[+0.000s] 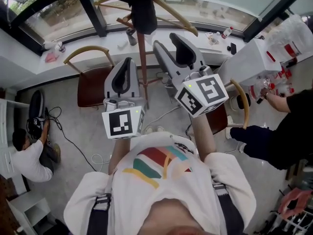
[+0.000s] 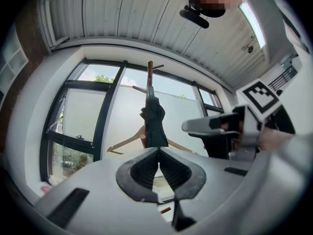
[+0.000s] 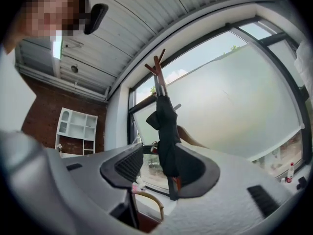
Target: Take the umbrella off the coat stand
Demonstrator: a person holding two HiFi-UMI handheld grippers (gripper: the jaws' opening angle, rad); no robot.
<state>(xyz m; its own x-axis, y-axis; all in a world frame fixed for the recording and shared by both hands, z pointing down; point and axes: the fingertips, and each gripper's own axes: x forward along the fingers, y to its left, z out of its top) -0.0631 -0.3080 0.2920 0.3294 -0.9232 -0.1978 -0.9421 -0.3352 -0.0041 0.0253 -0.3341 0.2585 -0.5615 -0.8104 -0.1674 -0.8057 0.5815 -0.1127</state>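
Note:
A black folded umbrella (image 1: pixel 139 9) hangs from the top of the wooden coat stand (image 1: pixel 142 58), in front of the window. My left gripper (image 1: pixel 128 62) is shut with nothing in it, held short of the stand's pole; in its own view the umbrella (image 2: pixel 154 124) hangs beyond the closed tips (image 2: pixel 157 152). My right gripper (image 1: pixel 172 39) is raised higher, to the right of the stand, and stands open. In the right gripper view the umbrella's lower end (image 3: pixel 166 131) shows in the gap between the jaws (image 3: pixel 164 168), close to the right pad, with a clear gap on the left.
Wooden hangers (image 1: pixel 176 13) hang on the stand. A brown chair (image 1: pixel 90 80) stands left of it, another chair (image 1: pixel 240 102) to the right. A person (image 1: pixel 29 153) crouches on the floor at left; another person (image 1: pixel 288 126) stands by the white table (image 1: pixel 252 58). Cables (image 1: pixel 73 141) cross the floor.

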